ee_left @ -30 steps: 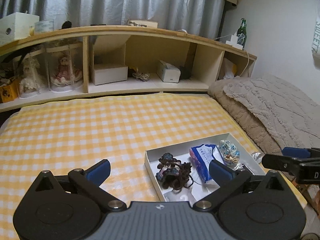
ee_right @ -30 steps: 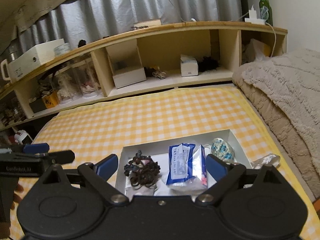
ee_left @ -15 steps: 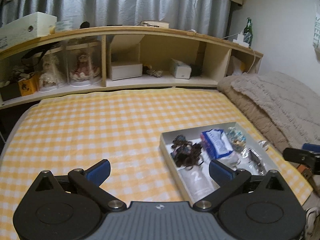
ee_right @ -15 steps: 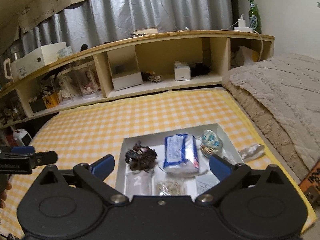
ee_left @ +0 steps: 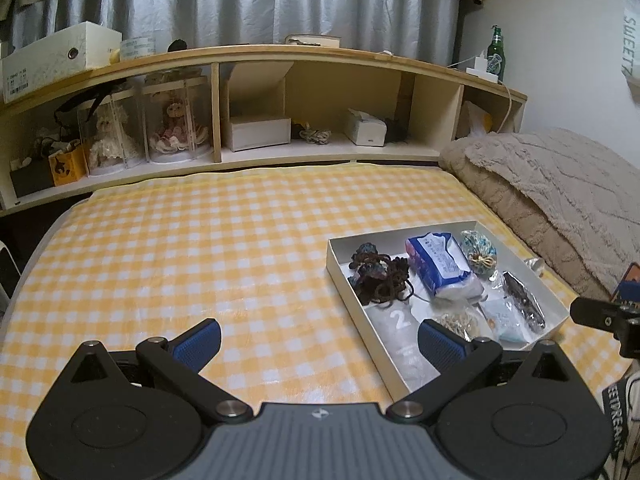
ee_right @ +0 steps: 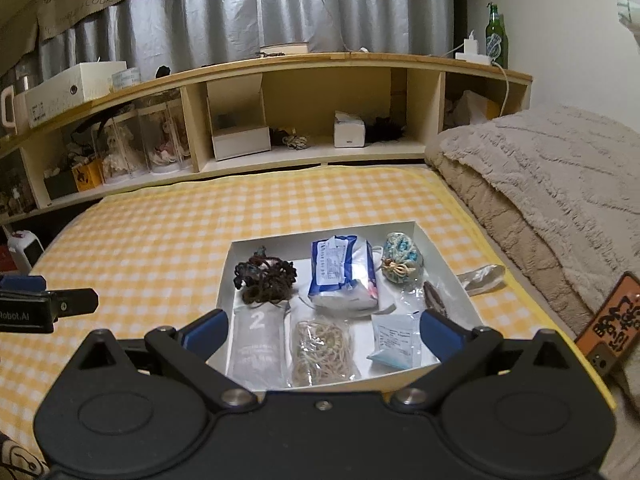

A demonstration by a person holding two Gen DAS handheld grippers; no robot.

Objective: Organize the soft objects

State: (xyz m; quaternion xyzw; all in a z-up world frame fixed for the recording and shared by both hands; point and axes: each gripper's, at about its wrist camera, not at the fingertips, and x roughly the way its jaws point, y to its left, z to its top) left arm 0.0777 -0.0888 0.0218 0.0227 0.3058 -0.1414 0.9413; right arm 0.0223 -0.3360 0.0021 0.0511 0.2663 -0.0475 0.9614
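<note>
right wrist: right tongs (ee_right: 320, 334) released over white box (ee_right: 226, 270) near edge; left tongs (ee_left: 318, 338) released over checked sheet (ee_left: 200, 240).

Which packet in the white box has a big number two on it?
The grey pouch in the white box's front-left corner, below the dark hair ties; no other packet shows a large numeral.

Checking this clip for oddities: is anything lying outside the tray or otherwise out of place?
One thing: a crumpled clear plastic bag lies on the checked bedspread just outside the white tray, at its right wall. Everything else sits inside.
</note>
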